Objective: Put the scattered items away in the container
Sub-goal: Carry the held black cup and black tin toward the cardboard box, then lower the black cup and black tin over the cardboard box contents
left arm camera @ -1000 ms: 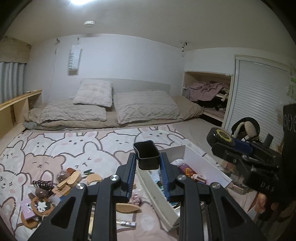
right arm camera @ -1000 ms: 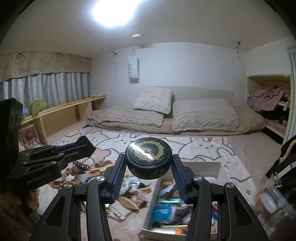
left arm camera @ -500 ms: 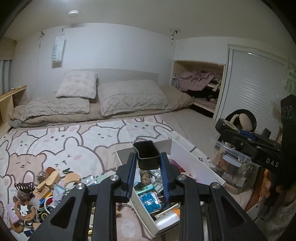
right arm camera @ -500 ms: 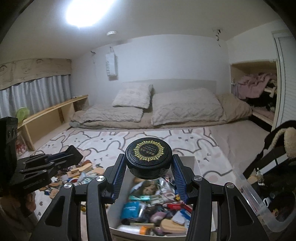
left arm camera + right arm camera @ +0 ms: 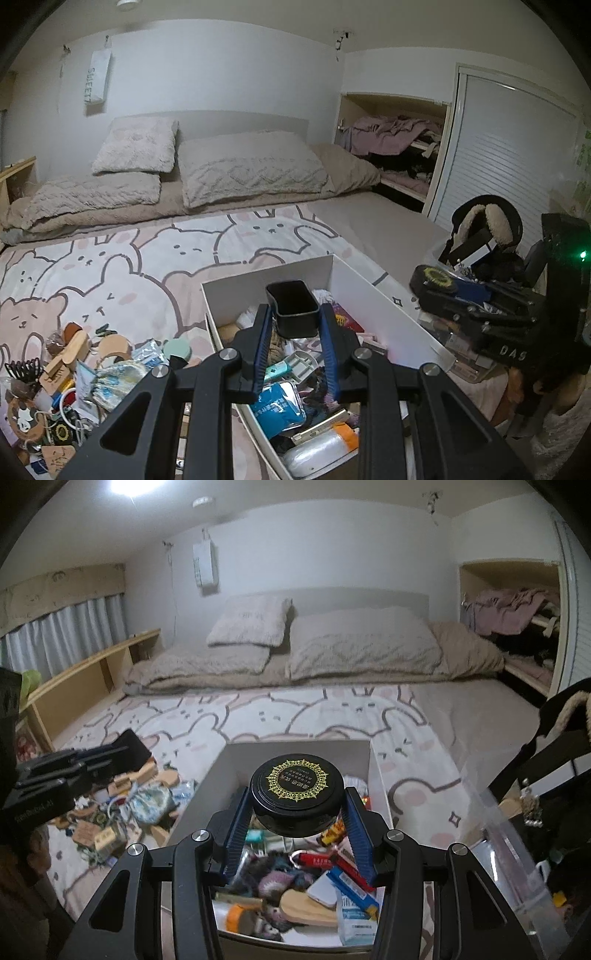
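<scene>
Fingers on both grippers are clamped on loads, and both loads hang above the same white box (image 5: 376,291), which is the largest thing that matters here: an open-topped container lying on the bear-print blanket (image 5: 122,266), its long axis running away from the person toward the pillows (image 5: 251,166). It is already crowded with packets and tubes. Everything turns on what sits under the tips, and for both hands that is the box's interior, not the blanket beside it.

Held by the right gripper (image 5: 297,812), the round black jar with a gold-patterned lid (image 5: 297,794) is squeezed at its sides and hovers over the middle of the box. In the left gripper (image 5: 293,325), pinched by its side walls, the small black tub (image 5: 293,308) stands mouth up over the far half.

Neither hand looks nearer than the other; a release, I judge, would drop both inside. Left of the box, the scattered pile (image 5: 74,365) waits on the blanket.
</scene>
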The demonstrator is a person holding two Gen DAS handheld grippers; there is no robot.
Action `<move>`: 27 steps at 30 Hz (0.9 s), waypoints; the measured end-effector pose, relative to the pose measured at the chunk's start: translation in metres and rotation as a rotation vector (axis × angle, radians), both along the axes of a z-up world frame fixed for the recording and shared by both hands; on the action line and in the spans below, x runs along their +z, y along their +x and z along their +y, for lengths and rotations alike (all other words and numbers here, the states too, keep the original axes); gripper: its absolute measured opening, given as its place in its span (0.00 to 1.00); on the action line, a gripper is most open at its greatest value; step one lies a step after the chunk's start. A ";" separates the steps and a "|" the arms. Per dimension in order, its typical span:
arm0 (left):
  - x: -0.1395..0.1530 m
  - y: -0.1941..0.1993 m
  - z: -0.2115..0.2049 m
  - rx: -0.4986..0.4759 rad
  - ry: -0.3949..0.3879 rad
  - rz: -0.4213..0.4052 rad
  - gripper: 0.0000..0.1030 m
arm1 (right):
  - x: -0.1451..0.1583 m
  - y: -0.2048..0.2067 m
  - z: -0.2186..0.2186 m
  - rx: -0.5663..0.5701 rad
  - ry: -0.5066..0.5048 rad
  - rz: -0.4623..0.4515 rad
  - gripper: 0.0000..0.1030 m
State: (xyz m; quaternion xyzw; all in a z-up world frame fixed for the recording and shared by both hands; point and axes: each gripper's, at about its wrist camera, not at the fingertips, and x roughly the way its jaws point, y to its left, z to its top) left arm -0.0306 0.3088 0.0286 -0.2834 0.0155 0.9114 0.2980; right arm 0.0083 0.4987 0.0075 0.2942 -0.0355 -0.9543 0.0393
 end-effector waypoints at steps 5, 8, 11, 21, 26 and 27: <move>-0.015 -0.007 0.008 -0.009 -0.017 -0.039 0.25 | -0.022 -0.011 -0.001 0.033 0.001 -0.061 0.49; -0.024 -0.012 0.013 -0.016 -0.024 -0.072 0.25 | -0.034 -0.023 -0.001 0.046 -0.020 -0.105 0.49; -0.032 -0.015 0.018 -0.037 -0.035 -0.111 0.25 | -0.045 -0.032 -0.005 0.082 -0.028 -0.167 0.49; -0.049 -0.024 0.034 -0.101 -0.118 -0.215 0.25 | -0.065 -0.044 -0.004 0.152 -0.028 -0.325 0.49; -0.063 -0.027 0.047 -0.133 -0.168 -0.280 0.25 | -0.077 -0.043 0.003 0.175 -0.046 -0.380 0.49; -0.065 -0.027 0.050 -0.135 -0.183 -0.288 0.25 | -0.080 -0.043 0.004 0.178 -0.055 -0.391 0.49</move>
